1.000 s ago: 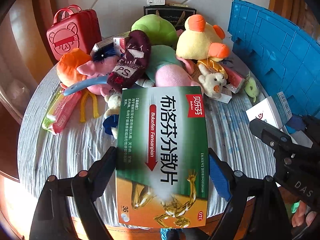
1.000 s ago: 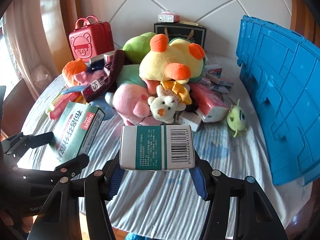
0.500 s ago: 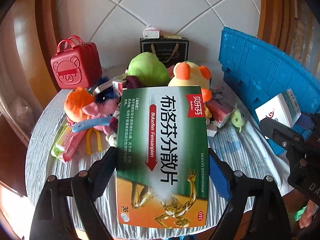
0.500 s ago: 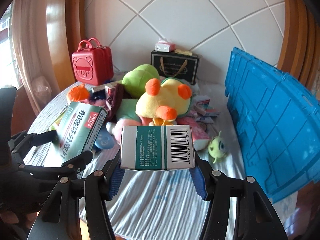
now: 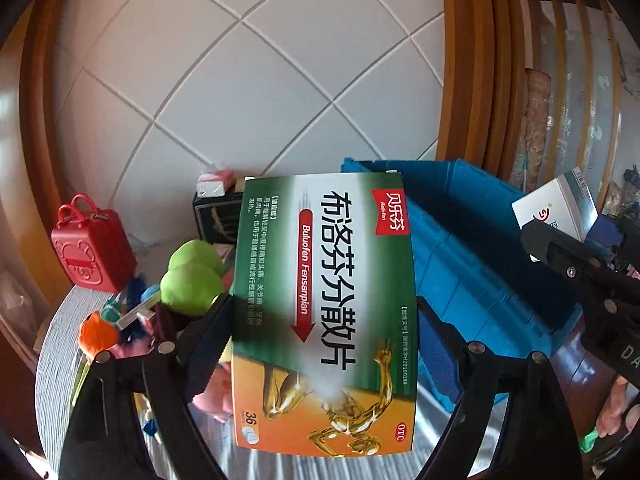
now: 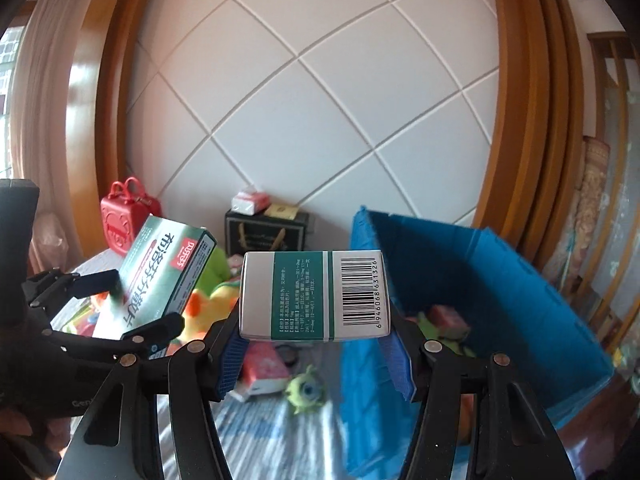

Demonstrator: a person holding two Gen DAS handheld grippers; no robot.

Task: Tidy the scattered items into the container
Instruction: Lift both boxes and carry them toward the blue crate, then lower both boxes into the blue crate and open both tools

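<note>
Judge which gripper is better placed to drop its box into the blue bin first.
Right, probably. The right gripper holds its white box right beside the blue bin, with the open inside visible; the left gripper with the green box sits farther away.

A green-and-orange medicine box (image 5: 324, 312) with black characters and a red arrow, a white box (image 6: 314, 294) with teal bands and a black barcode, a blue crate (image 6: 500, 280) on the right, a red case (image 5: 90, 252) far left, and a grey-striped tablecloth (image 5: 52, 360).
</note>
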